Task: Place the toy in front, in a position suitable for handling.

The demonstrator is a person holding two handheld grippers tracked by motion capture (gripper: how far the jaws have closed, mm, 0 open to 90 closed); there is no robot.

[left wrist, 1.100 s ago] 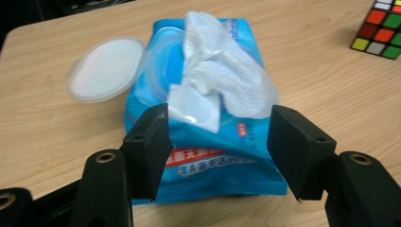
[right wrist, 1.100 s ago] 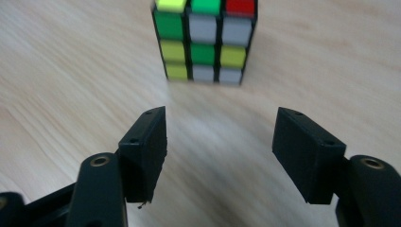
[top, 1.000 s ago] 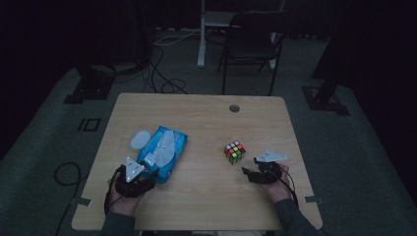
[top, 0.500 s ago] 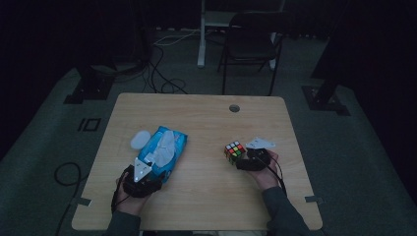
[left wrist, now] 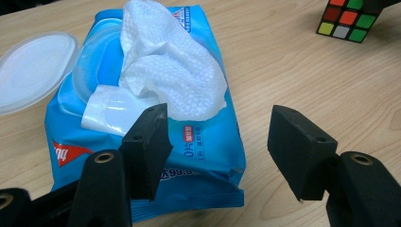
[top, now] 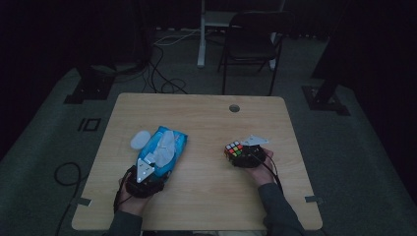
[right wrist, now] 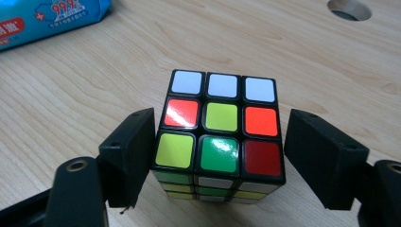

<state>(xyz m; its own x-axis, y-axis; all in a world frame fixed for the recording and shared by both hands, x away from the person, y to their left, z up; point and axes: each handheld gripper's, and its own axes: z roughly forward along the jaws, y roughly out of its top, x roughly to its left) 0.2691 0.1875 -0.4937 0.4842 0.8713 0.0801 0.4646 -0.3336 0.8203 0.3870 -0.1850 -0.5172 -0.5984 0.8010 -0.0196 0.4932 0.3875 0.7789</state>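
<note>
Currently the right hand-held gripper (right wrist: 220, 156), jaws just closing and astride the Rubik's cube (right wrist: 221, 135) low-centre on the surface (right wrist: 307, 61), has its right jaw not yet touching, so an uneven squeeze could twist it free.

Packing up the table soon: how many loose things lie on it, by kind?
Wipes pack: 1
Cube: 1
Total: 2

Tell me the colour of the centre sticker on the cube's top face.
Yellow-green, on the cube; the right gripper view shows it best.
</note>
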